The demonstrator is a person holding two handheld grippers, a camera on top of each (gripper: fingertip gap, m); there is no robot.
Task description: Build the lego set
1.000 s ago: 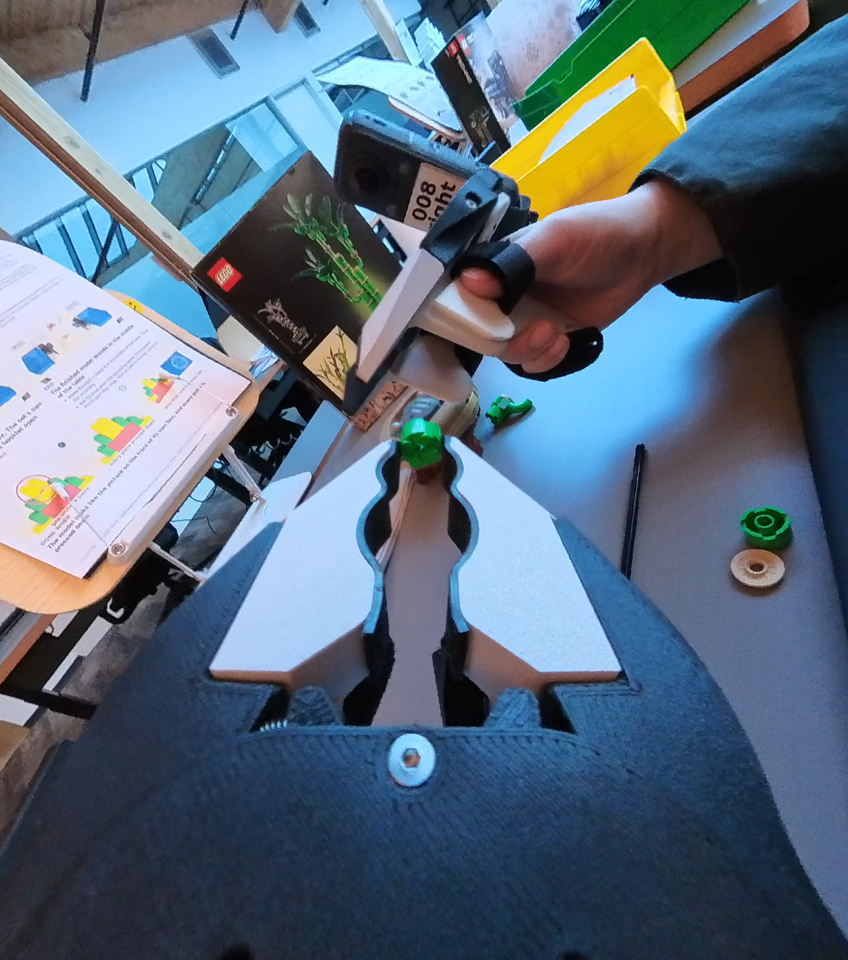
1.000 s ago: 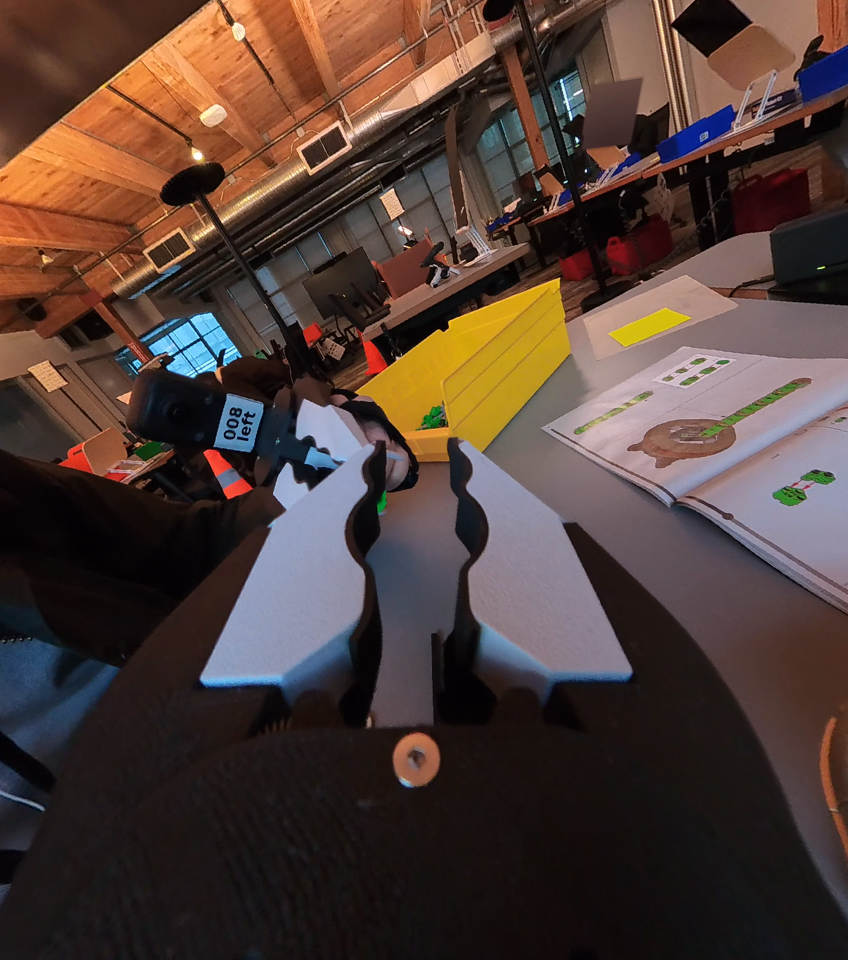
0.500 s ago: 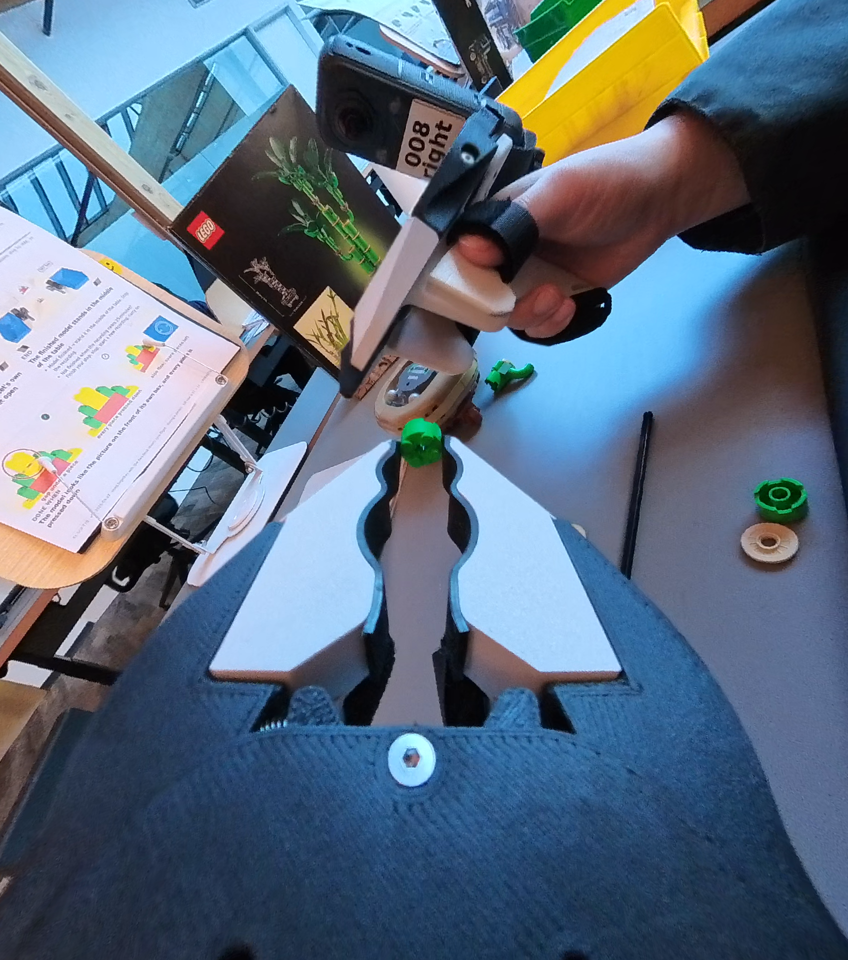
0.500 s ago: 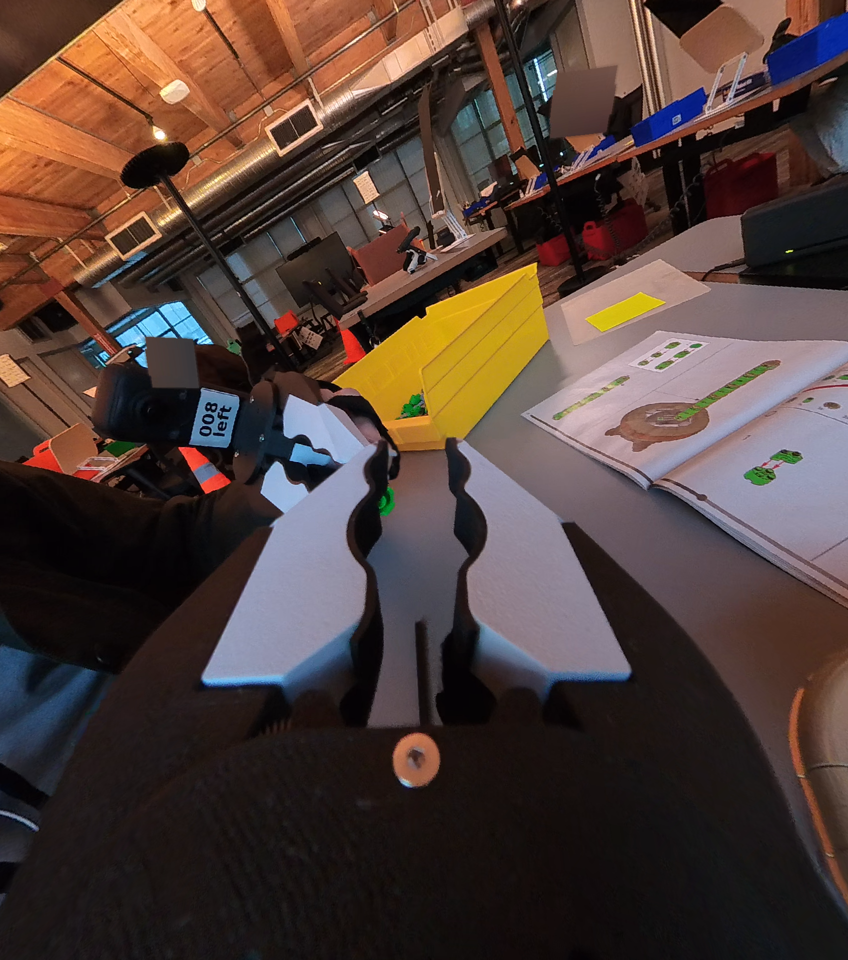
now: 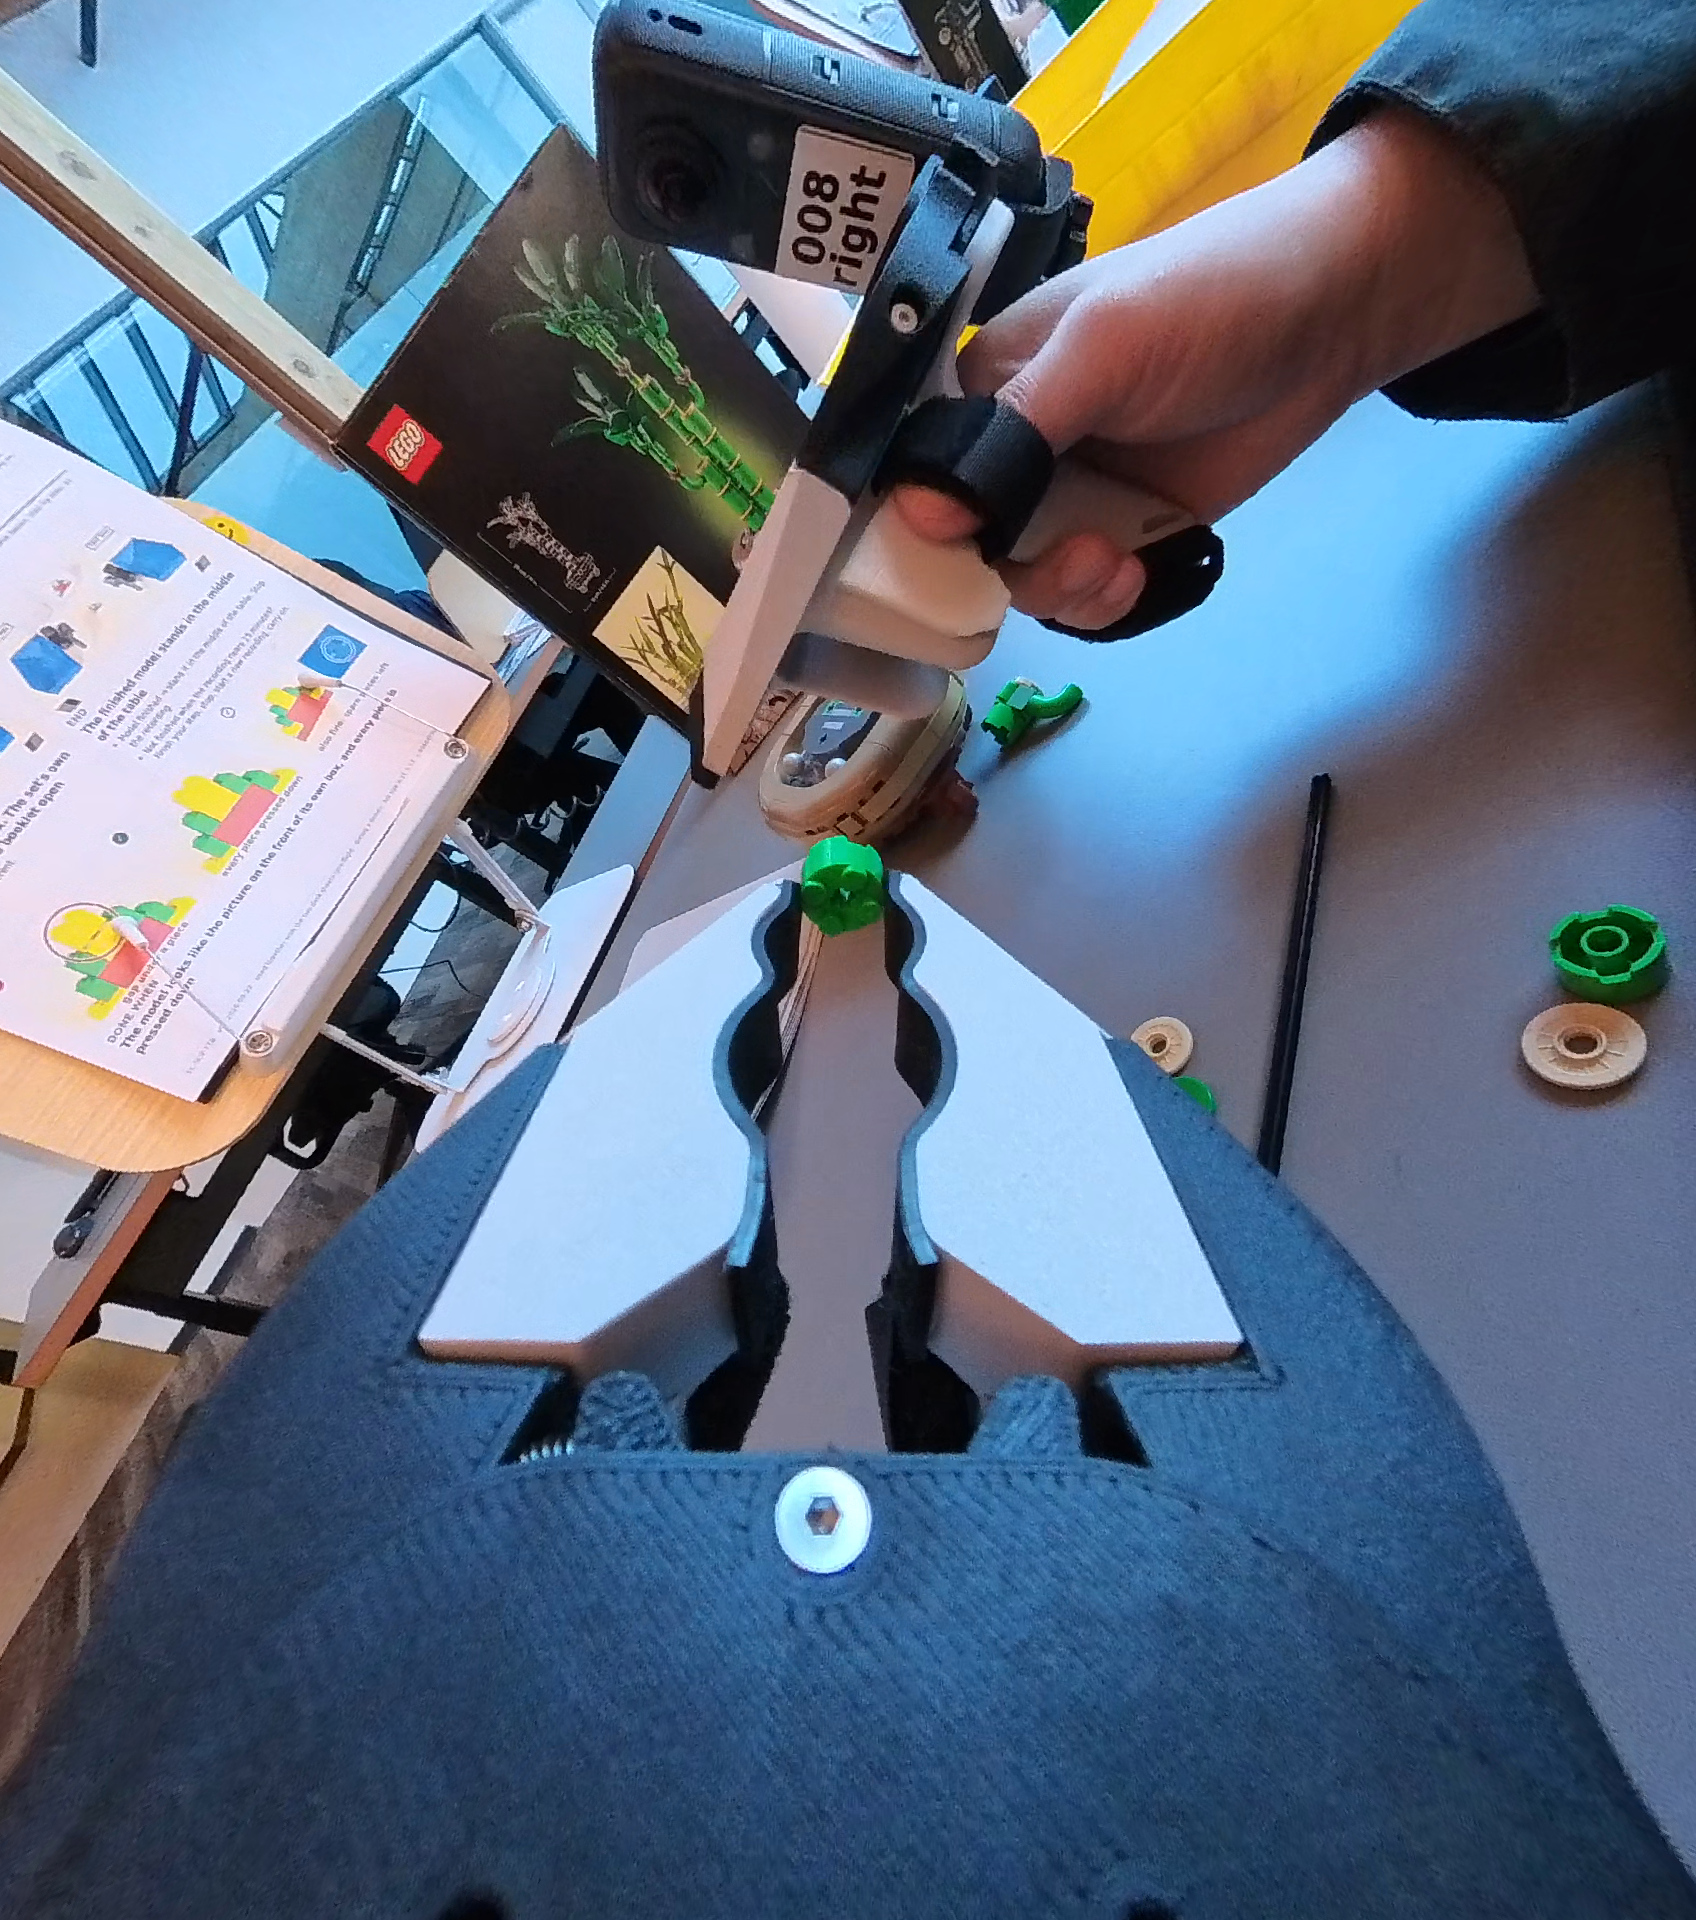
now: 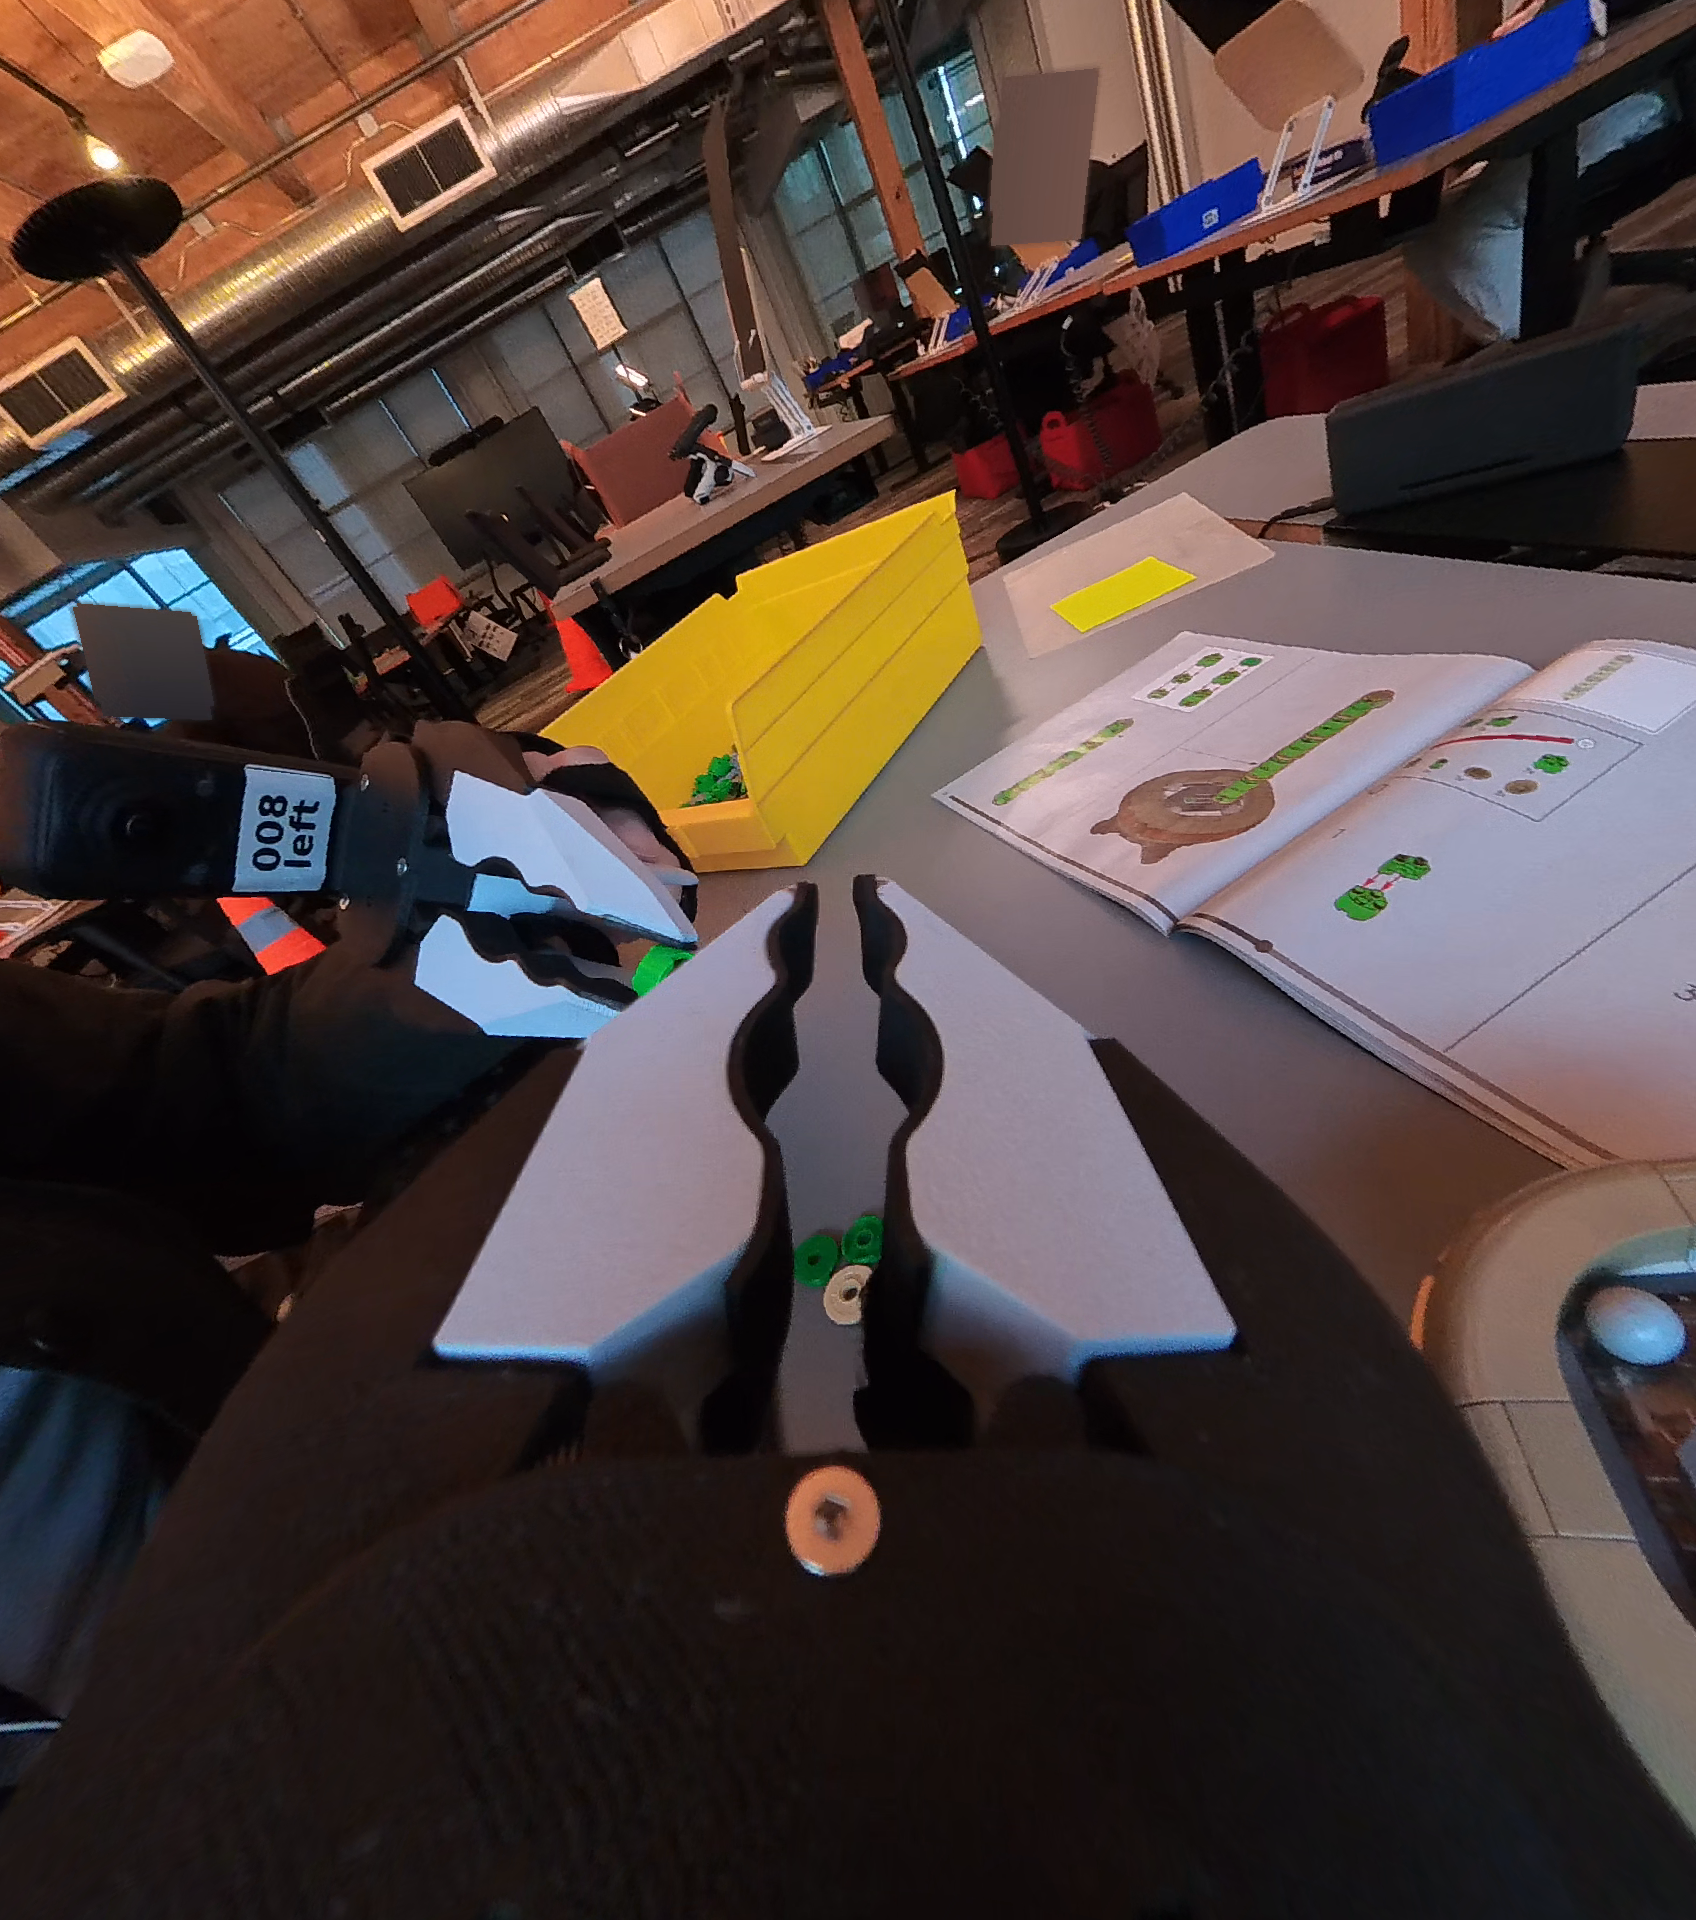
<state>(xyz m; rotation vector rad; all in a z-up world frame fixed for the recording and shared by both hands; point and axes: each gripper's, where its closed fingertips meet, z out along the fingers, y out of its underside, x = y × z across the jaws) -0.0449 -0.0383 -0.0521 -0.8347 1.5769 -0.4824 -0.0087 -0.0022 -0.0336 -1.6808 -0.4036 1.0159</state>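
The left gripper [image 5: 842, 902] pinches a green round brick [image 5: 842, 900] between its fingertips; only the brick's studded top shows, the rest is hidden by the fingers. Just beyond the tips sits a tan base [image 5: 865, 769], partly covered by the right gripper [image 5: 719, 764], which hangs above it. The right gripper's tips [image 6: 833, 891] stand nearly together with a narrow gap and nothing between them. Through that gap, near the finger roots, small green and tan discs [image 6: 839, 1262] show on the table [image 6: 1239, 1039]. To the right of the left gripper lie a black rod [image 5: 1296, 966], a green ring [image 5: 1608, 951] and a tan disc [image 5: 1584, 1044]; two more small pieces are half hidden behind its right finger. The base is cut off at the right edge of the right wrist view. An open booklet [image 6: 1395, 831] lies ahead and to the right of the right gripper, and a yellow bin [image 6: 823, 675] stands farther ahead.
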